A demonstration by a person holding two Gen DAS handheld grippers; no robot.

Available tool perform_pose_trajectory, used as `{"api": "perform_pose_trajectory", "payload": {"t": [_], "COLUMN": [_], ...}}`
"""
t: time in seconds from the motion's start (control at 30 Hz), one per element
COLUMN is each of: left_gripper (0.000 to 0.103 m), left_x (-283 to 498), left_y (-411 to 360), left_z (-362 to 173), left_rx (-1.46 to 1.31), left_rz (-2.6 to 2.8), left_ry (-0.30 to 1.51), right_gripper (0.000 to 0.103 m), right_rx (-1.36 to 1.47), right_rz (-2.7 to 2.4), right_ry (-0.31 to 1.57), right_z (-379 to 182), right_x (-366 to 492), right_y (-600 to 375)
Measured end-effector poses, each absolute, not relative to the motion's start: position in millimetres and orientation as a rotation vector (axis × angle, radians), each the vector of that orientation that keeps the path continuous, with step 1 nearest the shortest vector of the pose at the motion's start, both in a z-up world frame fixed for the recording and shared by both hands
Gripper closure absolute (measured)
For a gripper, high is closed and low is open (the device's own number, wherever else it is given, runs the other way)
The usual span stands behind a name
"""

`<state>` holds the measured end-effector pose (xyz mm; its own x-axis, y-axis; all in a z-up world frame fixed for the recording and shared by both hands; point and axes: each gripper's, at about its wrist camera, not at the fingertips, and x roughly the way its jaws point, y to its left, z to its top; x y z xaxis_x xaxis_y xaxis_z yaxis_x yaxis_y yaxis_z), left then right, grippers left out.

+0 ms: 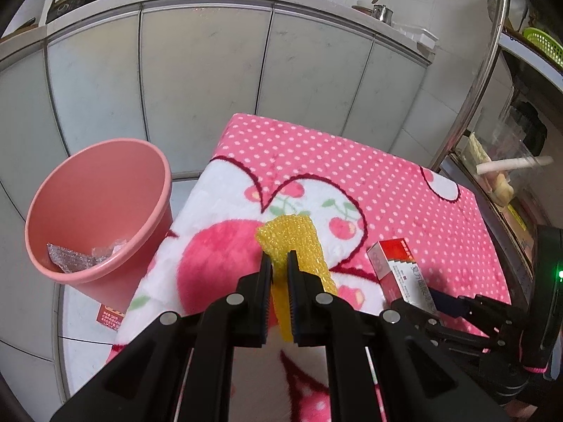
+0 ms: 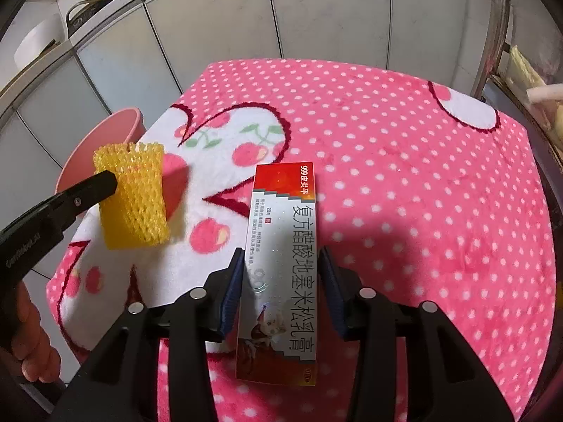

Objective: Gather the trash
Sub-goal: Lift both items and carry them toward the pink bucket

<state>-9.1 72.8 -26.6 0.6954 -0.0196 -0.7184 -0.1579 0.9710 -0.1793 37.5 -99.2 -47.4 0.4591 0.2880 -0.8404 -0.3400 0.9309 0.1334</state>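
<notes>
I hold a gripper in each hand above a table (image 1: 404, 190) covered with a pink dotted blanket printed with cherries and hearts. My left gripper (image 1: 279, 258) has its jaws closed on a yellow foam net sleeve (image 1: 295, 235), pinched at its lower edge and lifted clear of the blanket, near the table's left side. My right gripper (image 2: 281, 258) has its jaws partway apart and pressed on the two long sides of a red and white medicine box (image 2: 285, 256), which sticks out forward past the jaws above the middle of the table. A pink bin (image 1: 95, 207) stands on the tiled floor just beside the table's left edge, well below the tabletop, with crumpled clear wrapping (image 1: 82, 255) already at its bottom. I judge the step in hand to be carrying both pieces to that bin. To do it well, I should bring the foam sleeve out over the bin's open mouth, past the table edge, before letting go, since the sleeve is light and may drift or cling to the pads. The box should follow, and I should keep the two grippers apart over the bin. Both grippers tilt steeply downward and forward, and part of my left hand (image 2: 30, 337) shows at the handle.
</notes>
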Motion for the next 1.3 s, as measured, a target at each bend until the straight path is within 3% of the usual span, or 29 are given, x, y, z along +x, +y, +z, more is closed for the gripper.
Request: {"api": "perform_pose_trajectory", "payload": {"t": [0.6,1.3], "left_gripper": [0.095,0.095], "left_x": [-17,-33], "left_y": [84,185], "left_z": [-30,28], "left_rx": [-0.239,-0.319], "left_rz": [0.080,0.262], "left_ry": [0.802,0.601], "right_gripper": [0.061,0.062], "right_rx": [-0.132,-0.107], "right_rz": [0.439,0.689], "right_ry": [1.016,0.822], "right_z": [-45,32], "right_x": [50,65], "right_y": [-75,34]}}
